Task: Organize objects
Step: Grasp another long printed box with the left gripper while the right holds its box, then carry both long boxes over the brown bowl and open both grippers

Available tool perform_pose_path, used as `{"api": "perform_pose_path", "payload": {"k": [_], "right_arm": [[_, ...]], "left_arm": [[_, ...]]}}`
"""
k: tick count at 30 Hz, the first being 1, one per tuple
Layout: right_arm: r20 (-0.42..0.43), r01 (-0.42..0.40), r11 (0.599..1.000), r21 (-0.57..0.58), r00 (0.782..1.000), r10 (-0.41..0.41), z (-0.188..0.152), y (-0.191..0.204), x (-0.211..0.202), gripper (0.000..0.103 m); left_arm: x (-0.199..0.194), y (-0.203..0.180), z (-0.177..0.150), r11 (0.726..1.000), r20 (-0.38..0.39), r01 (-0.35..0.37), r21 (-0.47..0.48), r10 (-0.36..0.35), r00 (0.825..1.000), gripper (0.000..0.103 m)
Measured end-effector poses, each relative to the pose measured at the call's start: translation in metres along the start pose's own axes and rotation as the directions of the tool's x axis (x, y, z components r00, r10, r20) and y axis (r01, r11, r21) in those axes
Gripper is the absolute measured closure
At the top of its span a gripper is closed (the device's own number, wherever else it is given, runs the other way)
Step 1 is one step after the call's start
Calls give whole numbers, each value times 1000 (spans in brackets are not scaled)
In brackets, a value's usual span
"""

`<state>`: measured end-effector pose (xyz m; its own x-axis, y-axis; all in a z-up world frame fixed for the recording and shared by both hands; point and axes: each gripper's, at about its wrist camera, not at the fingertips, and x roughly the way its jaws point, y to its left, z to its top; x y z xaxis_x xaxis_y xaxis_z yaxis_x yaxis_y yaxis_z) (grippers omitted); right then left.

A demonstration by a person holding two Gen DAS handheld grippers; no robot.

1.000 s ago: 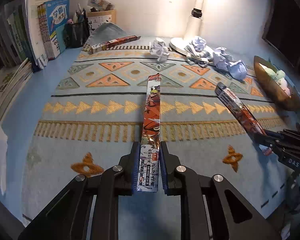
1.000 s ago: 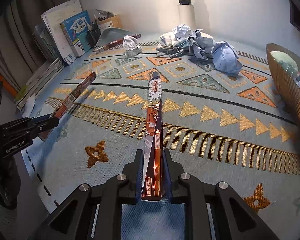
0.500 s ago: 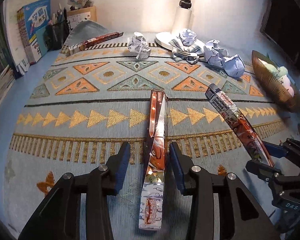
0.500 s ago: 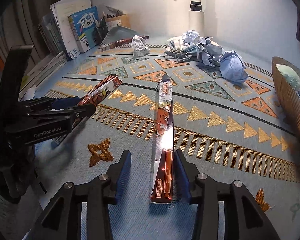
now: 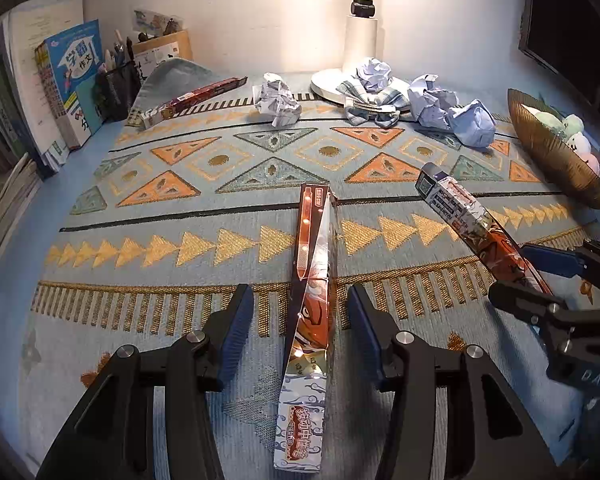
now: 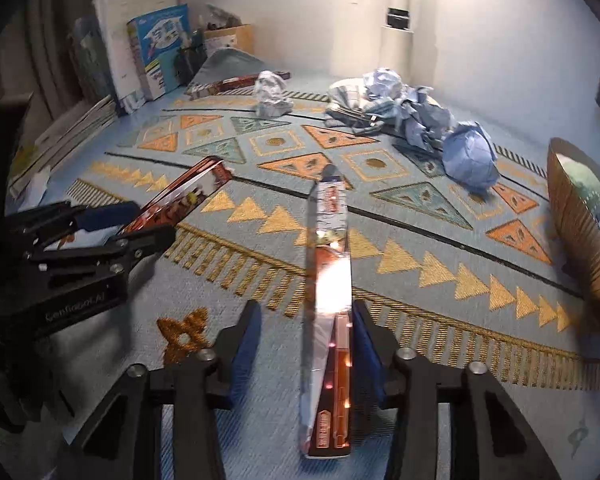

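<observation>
Left wrist view: the left gripper (image 5: 300, 332) is seen with its jaws apart, and a long pen box (image 5: 310, 320) lies flat on the patterned mat (image 5: 140, 272) between them. A clear gap is left on both sides of the box, so nothing is gripped; the jaws have just been opening. The mat covers a blue worktop (image 5: 8, 240). To the right, a second pen box (image 5: 472, 224) is seen with its near end between the fingers of the right gripper (image 5: 516, 276).

In the right wrist view, the right gripper (image 6: 306, 344) straddles that second pen box (image 6: 330, 308), which is raised at its near end and reflects the lamp strongly. Its jaws have just been closing; the right pad lies against the box while a gap is left at the left pad, so a firm hold cannot be confirmed. The left gripper (image 6: 140, 224) appears at the left edge, with the first box (image 6: 188, 196) beyond its fingers.

At the back of the mat a third pen box (image 5: 192, 98) lies near a stack of books (image 5: 60, 80) and a pen cup (image 5: 118, 88). Crumpled paper balls (image 5: 278, 98) and a folded cloth (image 5: 370, 102) are gathered by the lamp base (image 5: 328, 80). A brown bowl (image 5: 556, 156) holding soft toys stands at the right edge.
</observation>
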<state>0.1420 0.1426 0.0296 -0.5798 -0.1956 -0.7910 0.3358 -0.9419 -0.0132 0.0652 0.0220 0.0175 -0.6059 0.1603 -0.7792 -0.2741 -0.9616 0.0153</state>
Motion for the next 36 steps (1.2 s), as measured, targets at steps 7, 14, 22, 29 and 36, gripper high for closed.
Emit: {"api": "perform_pose_path", "payload": {"k": [7,14,22,29,36], "right_arm": [[25,-41,998,48,999,40,-2,-10,-4,84],[13,-53,998,40,999,53,-2,-6,-5,86],[24,-176,978,116,984,174,-3,-23,-11,86],[83,-217,960,175,975,205,-6,-37,-26,86],[269,-317,899,304,933,238,2,-103,-92,86]], "left_arm": [[-6,-8,-4,999,37,-2,48,1,999,88],[-8,-5,-5,1000,50,14,12,-15,999,89],[-12,-4,-4,999,53,33,7,-33,998,89],[-18,5,-5,998,56,52,-47,-49,997,89],[-62,-31,26,994,158,108,23,-110,981,89]]}}
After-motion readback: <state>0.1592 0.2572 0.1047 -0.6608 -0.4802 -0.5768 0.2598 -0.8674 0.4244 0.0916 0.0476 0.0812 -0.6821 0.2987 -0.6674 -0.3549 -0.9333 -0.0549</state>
